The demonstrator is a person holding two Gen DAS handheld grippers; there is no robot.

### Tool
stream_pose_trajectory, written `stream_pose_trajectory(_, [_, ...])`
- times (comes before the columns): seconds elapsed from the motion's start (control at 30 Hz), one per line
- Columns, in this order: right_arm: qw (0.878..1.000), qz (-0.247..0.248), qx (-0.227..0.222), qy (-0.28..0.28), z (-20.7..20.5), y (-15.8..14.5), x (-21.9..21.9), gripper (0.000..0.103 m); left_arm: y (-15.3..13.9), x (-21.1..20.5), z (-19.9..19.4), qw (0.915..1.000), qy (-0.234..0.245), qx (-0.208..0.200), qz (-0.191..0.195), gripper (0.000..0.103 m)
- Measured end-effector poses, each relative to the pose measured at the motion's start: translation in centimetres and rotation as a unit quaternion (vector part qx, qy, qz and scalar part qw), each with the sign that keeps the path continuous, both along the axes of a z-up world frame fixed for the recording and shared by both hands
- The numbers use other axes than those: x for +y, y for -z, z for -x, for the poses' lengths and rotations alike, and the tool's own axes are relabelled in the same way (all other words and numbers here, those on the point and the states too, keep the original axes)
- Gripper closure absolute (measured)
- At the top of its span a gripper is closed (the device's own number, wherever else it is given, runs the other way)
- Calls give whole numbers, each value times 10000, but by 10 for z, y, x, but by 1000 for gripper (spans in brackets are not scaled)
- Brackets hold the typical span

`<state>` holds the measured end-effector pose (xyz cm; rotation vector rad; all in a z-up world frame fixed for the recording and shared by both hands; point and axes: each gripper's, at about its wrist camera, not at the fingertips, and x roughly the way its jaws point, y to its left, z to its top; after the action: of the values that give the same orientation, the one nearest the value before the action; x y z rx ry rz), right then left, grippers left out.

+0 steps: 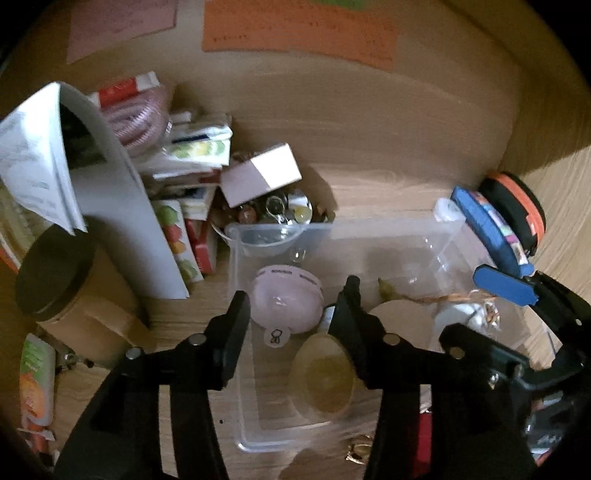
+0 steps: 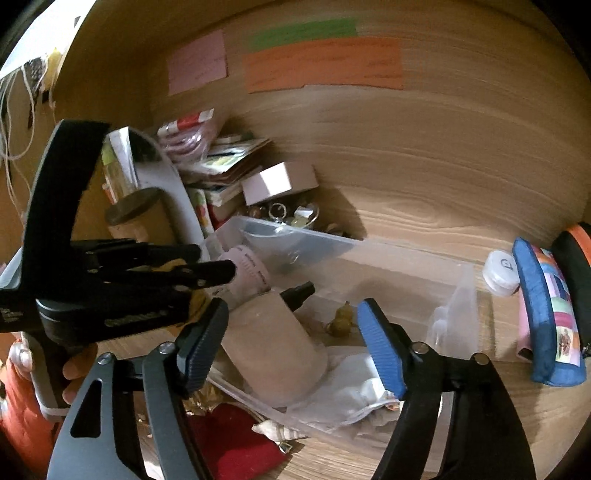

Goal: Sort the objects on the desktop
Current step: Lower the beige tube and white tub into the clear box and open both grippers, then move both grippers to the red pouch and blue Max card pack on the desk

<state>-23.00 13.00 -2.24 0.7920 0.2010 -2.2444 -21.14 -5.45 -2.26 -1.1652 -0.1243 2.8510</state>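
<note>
Left gripper (image 1: pixel 291 325): jaws apart, nothing between the pads, hanging over the clear bin (image 1: pixel 236 369). Right gripper (image 2: pixel 291 343): blue pads spread, released, over the near right part of the same bin (image 2: pixel 458 295); a beige cylinder (image 2: pixel 273 343) lies tilted in the gap but the pads don't press on it.

Nearest clutter, right view: red cloth (image 2: pixel 236 443), shell (image 2: pixel 273 430) and gold foil (image 2: pixel 203 397) on the desk just outside the bin's near wall. White pouch (image 2: pixel 354 391) lies at that corner; can't tell if it's inside or draped over the rim.

In the bin: yellowish disc (image 1: pixel 321 380) at the near end, pink round case (image 1: pixel 284 302) behind it, small dark-yellow figure (image 2: pixel 341 321) mid-floor. A black-capped piece (image 2: pixel 297 291) pokes out past the cylinder's far end.

Left of the bin: brown jar (image 1: pixel 74 295) with dark lid, white sheet (image 1: pixel 122 206) leaning over it, colourful packets (image 1: pixel 177 236) stacked behind. This pile crowds the bin's left wall.

Behind the bin: glass bowl (image 1: pixel 280 214) of small shiny bits touching the far rim, with a white box (image 1: pixel 262 173) resting on it.

Right of the bin: white cap (image 2: pixel 500 273), blue pencil case (image 2: pixel 546 314), black-orange case (image 2: pixel 576 258), side by side, near the bin but apart.

Far: pink (image 2: pixel 197 61), orange (image 2: pixel 325 64) and green (image 2: pixel 303 31) notes on the back panel.

A hand (image 2: pixel 74 369) holds the left gripper's handle, seen at the right view's left edge.
</note>
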Motion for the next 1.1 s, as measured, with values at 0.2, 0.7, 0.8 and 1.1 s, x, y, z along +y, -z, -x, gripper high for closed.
stream_pose_trajectory(0.2, [9997, 200, 111, 116, -4, -20, 13, 33, -20, -3, -21, 9994, -135, 276, 162, 38])
stream_pose_trajectory(0.7, [9968, 327, 700, 184, -75, -56, 58, 29, -42, 0, -92, 9975, -137, 646, 267, 11])
stream_pose_trajectory(0.8, [9968, 278, 714, 214, -87, -52, 66, 25, -34, 4, -102, 9979, -91, 549, 330, 11])
stream_pose_trajectory(1.1, [9985, -178, 495, 145, -111, -16, 81, 24, 10, 17, -111, 9997, 98, -107, 201, 11])
